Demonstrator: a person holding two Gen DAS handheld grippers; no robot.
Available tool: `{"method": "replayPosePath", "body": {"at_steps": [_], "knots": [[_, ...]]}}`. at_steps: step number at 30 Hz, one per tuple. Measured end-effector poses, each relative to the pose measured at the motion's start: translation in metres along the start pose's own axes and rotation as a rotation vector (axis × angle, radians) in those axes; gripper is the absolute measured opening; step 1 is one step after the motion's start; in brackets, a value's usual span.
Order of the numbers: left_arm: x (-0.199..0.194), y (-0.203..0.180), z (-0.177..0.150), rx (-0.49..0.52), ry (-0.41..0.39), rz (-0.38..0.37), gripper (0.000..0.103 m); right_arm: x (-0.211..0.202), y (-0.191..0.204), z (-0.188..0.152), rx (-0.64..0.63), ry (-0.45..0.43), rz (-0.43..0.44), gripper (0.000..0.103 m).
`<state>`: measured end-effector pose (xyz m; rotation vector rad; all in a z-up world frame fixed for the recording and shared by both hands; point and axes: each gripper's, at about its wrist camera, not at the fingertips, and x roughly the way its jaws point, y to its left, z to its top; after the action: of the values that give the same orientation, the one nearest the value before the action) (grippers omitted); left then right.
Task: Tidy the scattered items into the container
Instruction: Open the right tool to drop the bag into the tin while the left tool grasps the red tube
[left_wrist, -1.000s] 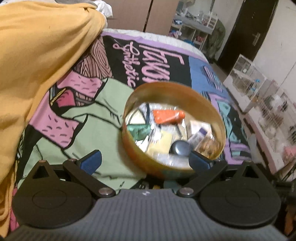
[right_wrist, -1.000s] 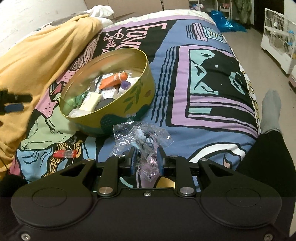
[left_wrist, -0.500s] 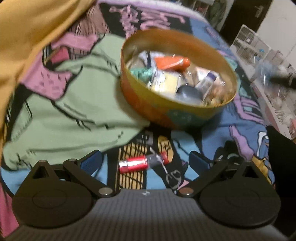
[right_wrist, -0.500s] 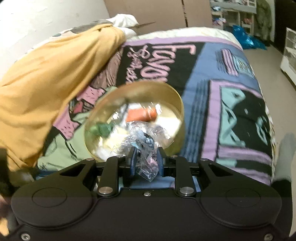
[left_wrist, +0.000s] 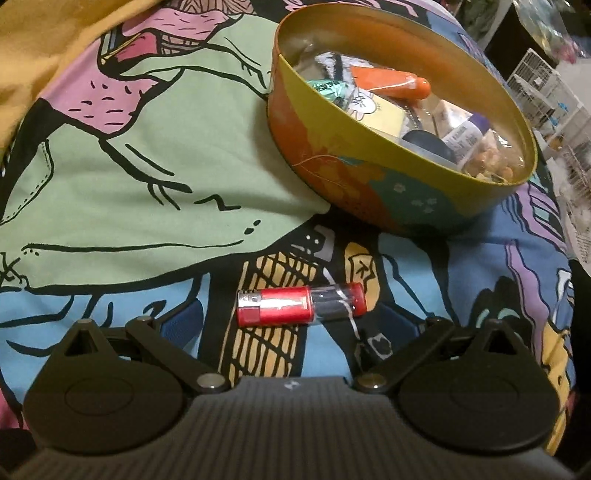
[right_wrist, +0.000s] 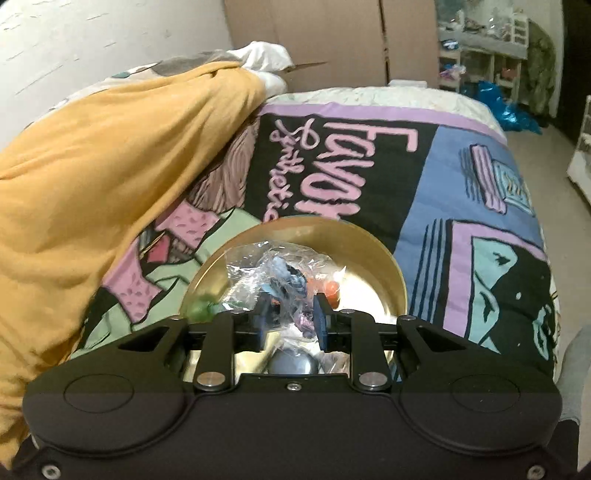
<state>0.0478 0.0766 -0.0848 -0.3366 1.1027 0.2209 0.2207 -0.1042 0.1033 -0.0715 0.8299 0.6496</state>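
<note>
A round yellow tin (left_wrist: 373, 173) with several small items inside sits on the patterned bedspread. A red tube with a clear cap (left_wrist: 301, 304) lies on the bedspread just in front of the tin. My left gripper (left_wrist: 291, 319) is open, and the tube lies between its fingertips, untouched. In the right wrist view my right gripper (right_wrist: 291, 319) is shut on a crumpled clear plastic bag (right_wrist: 275, 278) and holds it over the tin (right_wrist: 376, 258).
A mustard-yellow blanket (right_wrist: 110, 177) is heaped along the left side of the bed. The bed's right edge drops to the floor, where white wire cages (left_wrist: 546, 92) stand. Cardboard boxes (right_wrist: 332, 40) stand behind the bed.
My left gripper has dropped low toward the red tube, which now lies between its open fingers. My right gripper has carried the plastic bag up and over the tin.
</note>
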Motion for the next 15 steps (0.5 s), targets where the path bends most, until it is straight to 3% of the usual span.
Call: {"method": "replayPosePath", "body": {"at_steps": [1, 3, 5, 15], "knots": [[0.002, -0.001, 0.000, -0.005, 0.002, 0.003, 0.103, 0.003, 0.000, 0.001, 0.011, -0.006, -0.020, 0.061], [0.006, -0.002, 0.001, -0.020, 0.005, 0.015, 0.103, 0.005, -0.004, -0.001, 0.047, -0.031, -0.063, 0.096], [0.009, -0.003, 0.002, -0.037, -0.001, 0.025, 0.103, -0.001, -0.009, -0.008, 0.089, -0.081, -0.084, 0.100], [0.023, -0.016, 0.000, -0.011, 0.021, 0.111, 0.103, -0.026, -0.059, -0.063, 0.186, -0.028, -0.082, 0.100]]}}
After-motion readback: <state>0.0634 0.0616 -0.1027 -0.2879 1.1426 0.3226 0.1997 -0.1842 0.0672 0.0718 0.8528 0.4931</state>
